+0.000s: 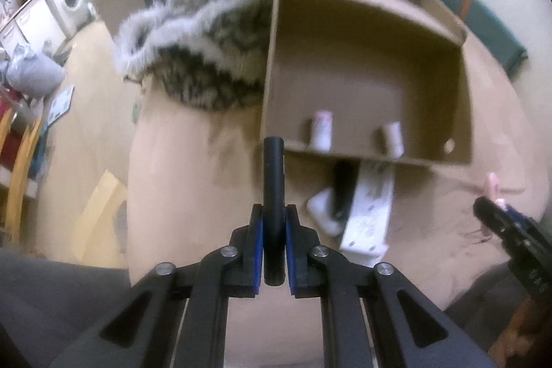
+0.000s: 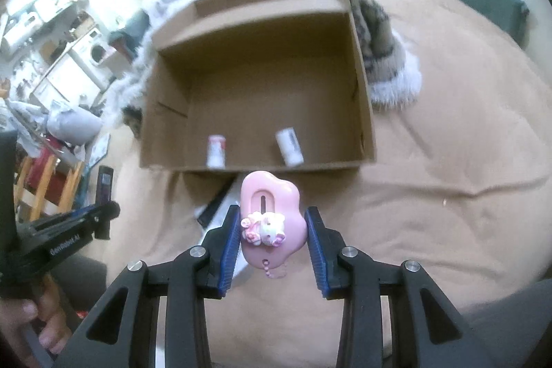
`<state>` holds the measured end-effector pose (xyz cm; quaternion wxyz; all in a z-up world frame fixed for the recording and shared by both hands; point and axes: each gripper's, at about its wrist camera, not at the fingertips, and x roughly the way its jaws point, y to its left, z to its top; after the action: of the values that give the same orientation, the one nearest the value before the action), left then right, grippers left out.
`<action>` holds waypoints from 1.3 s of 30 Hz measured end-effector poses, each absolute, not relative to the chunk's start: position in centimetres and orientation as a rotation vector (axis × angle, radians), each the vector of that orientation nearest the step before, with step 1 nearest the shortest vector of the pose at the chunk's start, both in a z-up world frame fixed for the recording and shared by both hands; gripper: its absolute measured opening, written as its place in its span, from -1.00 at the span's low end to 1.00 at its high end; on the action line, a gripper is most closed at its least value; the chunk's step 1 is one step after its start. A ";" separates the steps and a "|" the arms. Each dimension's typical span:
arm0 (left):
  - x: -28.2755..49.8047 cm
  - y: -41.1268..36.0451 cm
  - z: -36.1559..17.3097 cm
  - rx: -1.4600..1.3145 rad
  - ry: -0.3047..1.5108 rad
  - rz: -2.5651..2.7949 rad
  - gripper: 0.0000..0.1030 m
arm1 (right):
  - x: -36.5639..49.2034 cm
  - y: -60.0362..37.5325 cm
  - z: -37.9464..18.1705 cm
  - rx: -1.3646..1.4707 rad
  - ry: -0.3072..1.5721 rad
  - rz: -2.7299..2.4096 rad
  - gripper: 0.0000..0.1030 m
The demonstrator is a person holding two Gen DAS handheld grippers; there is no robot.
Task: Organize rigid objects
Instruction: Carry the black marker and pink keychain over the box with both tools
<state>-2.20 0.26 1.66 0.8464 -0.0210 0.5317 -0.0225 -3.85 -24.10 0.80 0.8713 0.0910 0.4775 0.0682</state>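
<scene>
Black tube sits clamped in the left gripper, lettered "GenRobot.AI"; the right gripper pinches a pink cloud-shaped case.

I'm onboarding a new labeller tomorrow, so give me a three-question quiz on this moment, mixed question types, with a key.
1. True or false: the open brown cardboard box holds two small white cylindrical bottles, one to the left of the other.
2. Multiple choice: the left gripper is shut on
A. a slim black stick-shaped object
B. a green ball
C. nothing
3. Short answer: what sits between the pads of the right gripper?

Key
1. True; both lie near the front wall.
2. A
3. A pink cloud-shaped plastic piece with a small white kitten figure.
</scene>
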 end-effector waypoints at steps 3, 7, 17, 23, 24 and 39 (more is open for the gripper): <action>-1.9 0.0 4.4 -0.059 1.089 -0.078 -0.80 | -3.1 -24.9 2.1 0.219 0.978 0.166 -0.25; -0.1 -0.5 6.3 -0.064 1.039 -0.123 -0.80 | -2.2 -25.2 3.3 0.250 0.958 0.191 -0.25; 6.5 -0.5 6.2 -0.141 1.021 -0.240 -0.80 | 4.2 -25.1 5.1 0.269 0.919 0.270 -0.25; 9.7 -1.4 3.1 -0.125 1.069 -0.227 -0.80 | 7.7 -24.2 3.3 0.239 0.942 0.273 -0.25; 10.1 -1.7 2.4 -0.116 1.080 -0.226 -0.80 | 8.1 -24.1 2.9 0.235 0.944 0.272 -0.25; 11.7 -4.8 -4.3 0.059 1.160 -0.143 -0.80 | 11.0 -23.3 -4.6 0.183 1.092 0.222 -0.25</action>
<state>11.70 -4.76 -4.34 0.8336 0.0279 0.5475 -0.0675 11.01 -23.33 -4.62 0.8449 0.0868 0.5172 0.1052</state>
